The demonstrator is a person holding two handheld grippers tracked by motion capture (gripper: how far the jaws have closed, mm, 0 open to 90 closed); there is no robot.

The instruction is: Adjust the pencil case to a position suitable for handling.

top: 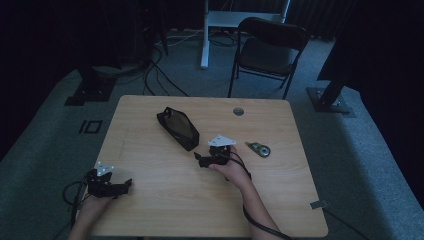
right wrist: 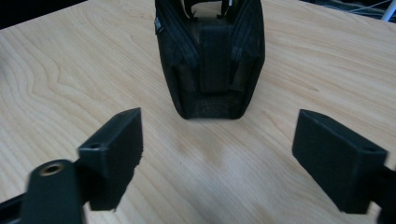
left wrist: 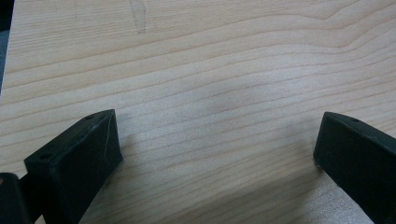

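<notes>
My right gripper has its jaws spread wide, nothing between them; the black fabric zip pouch lies just ahead at twelve o'clock. My left gripper, equally wide, rests over bare light wooden table toward seven o'clock of the pouch.
</notes>
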